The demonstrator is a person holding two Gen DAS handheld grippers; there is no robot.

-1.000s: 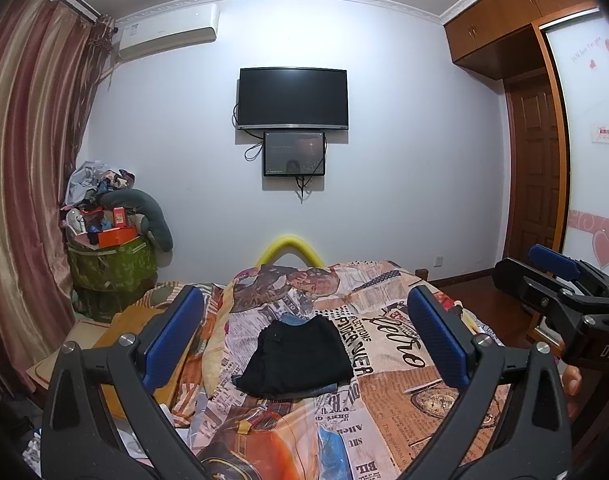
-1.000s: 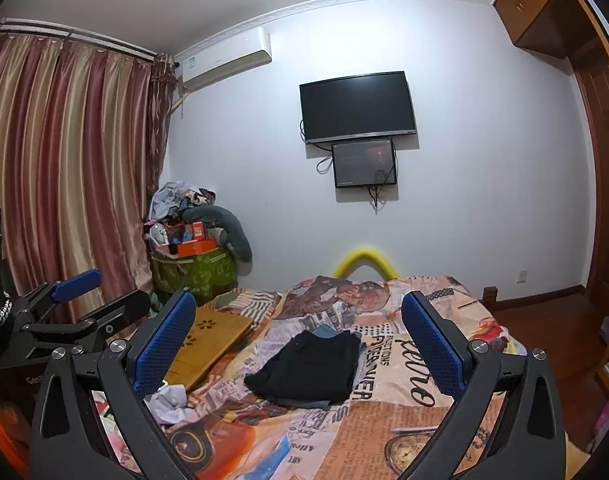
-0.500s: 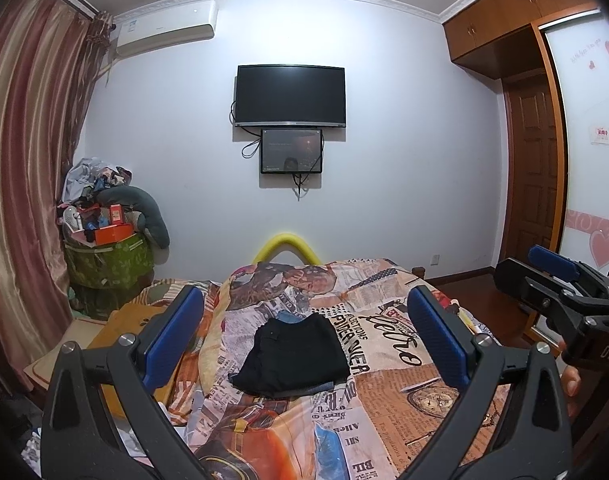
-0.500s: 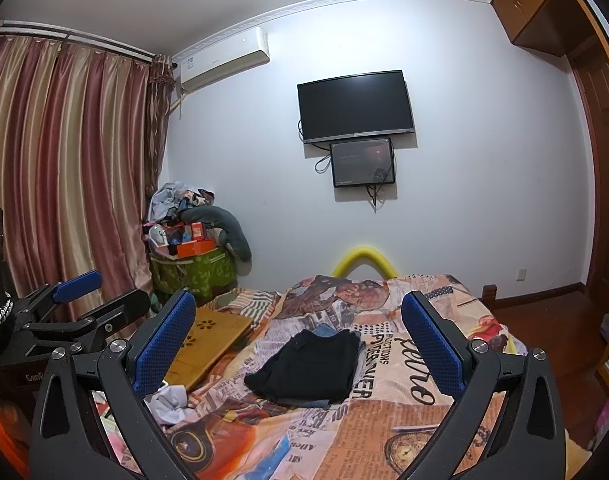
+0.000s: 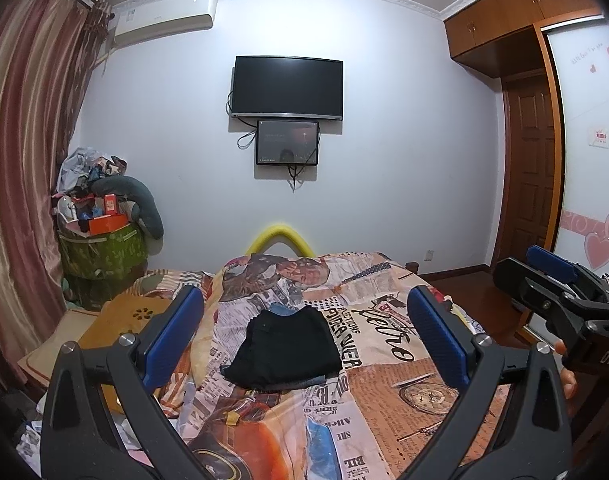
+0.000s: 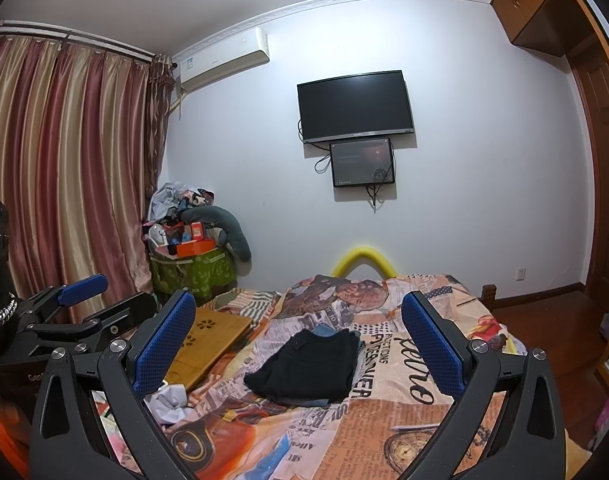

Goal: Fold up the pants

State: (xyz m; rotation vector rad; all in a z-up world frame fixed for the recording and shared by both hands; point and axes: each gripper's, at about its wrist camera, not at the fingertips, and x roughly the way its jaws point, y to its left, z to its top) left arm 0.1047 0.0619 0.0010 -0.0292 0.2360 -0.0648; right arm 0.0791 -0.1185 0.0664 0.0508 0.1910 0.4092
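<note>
Over the last second the left gripper (image 5: 304,338) tilted slightly, so the television (image 5: 287,87) and folded black pants (image 5: 284,348) slid a little leftward in its view. The right gripper's (image 6: 298,344) view barely shifted.

White walls (image 5: 404,140), white ceiling with cornice. Black TV (image 5: 287,87) wall-mounted, small screen (image 5: 287,142) just below, cables hanging. AC unit (image 5: 164,16) high at left corner. Striped red-gold curtains (image 6: 64,168) on left. Green bin (image 5: 103,258) piled with clutter in corner. Bed (image 5: 384,360) with newspaper-print cover. Wood cabinets (image 5: 516,20) upper right, brown door (image 5: 532,168), dark wood floor (image 6: 544,316). Dim indoor light.
</note>
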